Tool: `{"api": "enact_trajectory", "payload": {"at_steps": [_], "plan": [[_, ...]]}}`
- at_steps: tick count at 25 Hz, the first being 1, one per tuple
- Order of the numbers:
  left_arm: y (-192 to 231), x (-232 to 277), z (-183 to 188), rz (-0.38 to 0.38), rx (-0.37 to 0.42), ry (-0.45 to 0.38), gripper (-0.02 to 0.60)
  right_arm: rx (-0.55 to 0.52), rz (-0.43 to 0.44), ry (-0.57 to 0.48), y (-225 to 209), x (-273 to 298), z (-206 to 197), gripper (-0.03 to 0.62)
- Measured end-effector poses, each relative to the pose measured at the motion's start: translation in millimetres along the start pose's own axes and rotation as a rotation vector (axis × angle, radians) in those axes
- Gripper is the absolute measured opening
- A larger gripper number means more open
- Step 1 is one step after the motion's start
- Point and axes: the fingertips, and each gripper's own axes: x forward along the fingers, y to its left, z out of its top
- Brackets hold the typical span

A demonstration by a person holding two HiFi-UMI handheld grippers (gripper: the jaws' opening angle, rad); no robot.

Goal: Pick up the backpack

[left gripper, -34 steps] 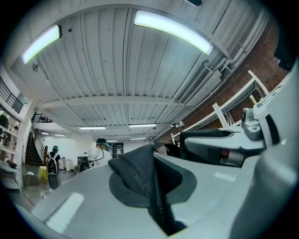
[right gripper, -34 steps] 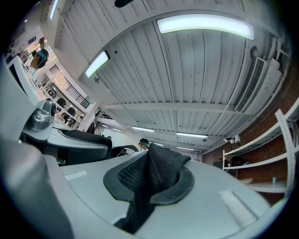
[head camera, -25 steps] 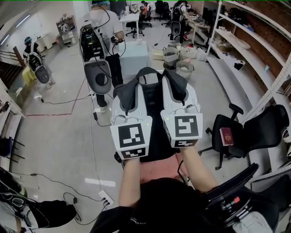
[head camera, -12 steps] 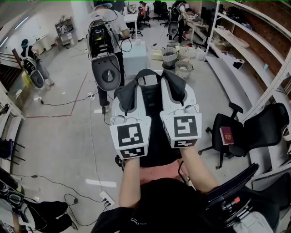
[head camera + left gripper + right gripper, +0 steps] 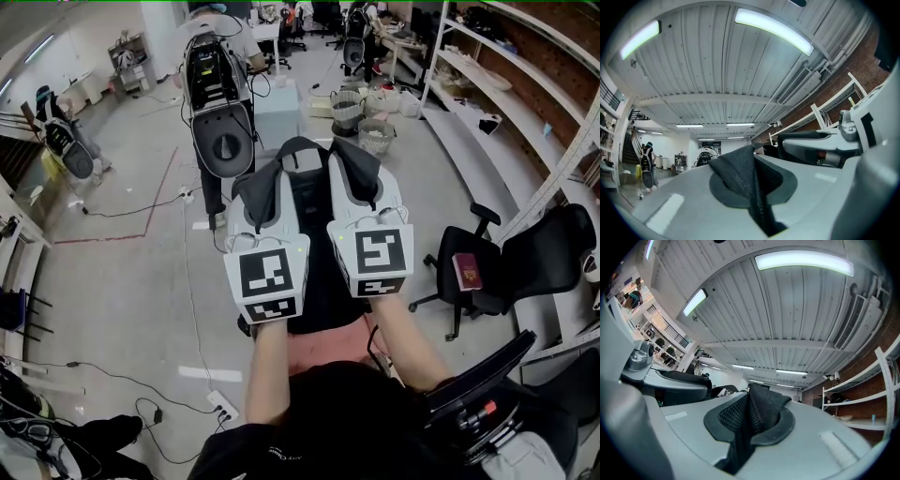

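Both grippers are held up in front of me, side by side. The black backpack (image 5: 317, 281) hangs between and below them. My left gripper (image 5: 265, 192) is shut on a dark mesh shoulder strap (image 5: 746, 180), which bunches up out of its closed jaws. A second dark mesh strap (image 5: 751, 414) is pinched the same way in my right gripper (image 5: 357, 178). In the left gripper view, my left gripper (image 5: 761, 211) points slightly upward toward the ceiling. The right gripper (image 5: 740, 448) points upward as well in its own view. The backpack's lower part is hidden behind the marker cubes and my arms.
A person carrying a black and white rig (image 5: 221, 127) stands just ahead on the floor. A black office chair (image 5: 487, 272) with a red booklet (image 5: 466, 273) sits to the right, beside long shelves (image 5: 525, 89). Wire baskets (image 5: 377, 139) and floor cables (image 5: 192, 309) lie ahead.
The person with the rig has walked to the right and closer to me. Both grippers and the straps have stayed put.
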Motion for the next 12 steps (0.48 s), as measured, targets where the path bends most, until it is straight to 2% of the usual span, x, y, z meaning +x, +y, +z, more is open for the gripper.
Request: {"api": "enact_trajectory", "payload": {"at_steps": [12], "plan": [[5.3,6.5,-2.7,0.000,-0.012,0.022,0.020,0.003,0.006,0.016,1.1,5.7,-2.4,0.051]]}}
